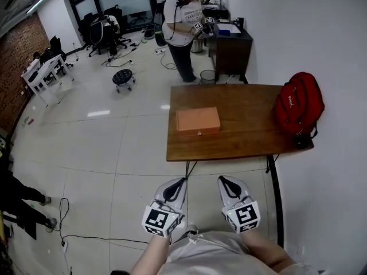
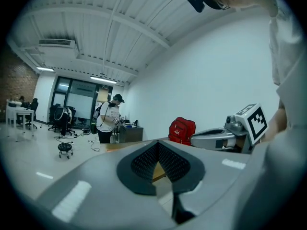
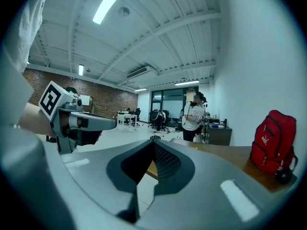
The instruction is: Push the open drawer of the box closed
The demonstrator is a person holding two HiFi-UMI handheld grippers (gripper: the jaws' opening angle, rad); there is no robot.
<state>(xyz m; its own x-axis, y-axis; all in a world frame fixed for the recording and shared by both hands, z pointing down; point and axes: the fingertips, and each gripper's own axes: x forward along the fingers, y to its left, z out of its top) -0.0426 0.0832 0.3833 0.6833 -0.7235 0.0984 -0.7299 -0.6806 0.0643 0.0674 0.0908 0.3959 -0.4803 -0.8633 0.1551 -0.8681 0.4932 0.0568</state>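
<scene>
An orange flat box (image 1: 198, 120) lies on the brown table (image 1: 246, 136), near its left front corner. A small knob shows on the side facing me; from here I cannot tell how far the drawer stands out. Both grippers hang close to my body, well short of the table. My left gripper (image 1: 180, 181) (image 2: 157, 143) has its jaws closed together and holds nothing. My right gripper (image 1: 221, 179) (image 3: 153, 140) is likewise shut and empty. Each gripper view shows the other gripper alongside and only a sliver of table between the pads.
A red backpack (image 1: 298, 103) (image 3: 273, 140) sits on the table's right end against the white wall. Behind the table stand a person (image 1: 182, 27) and a dark cabinet (image 1: 229, 44). A stool (image 1: 123, 78) and a floor cable (image 1: 63, 211) are on the left.
</scene>
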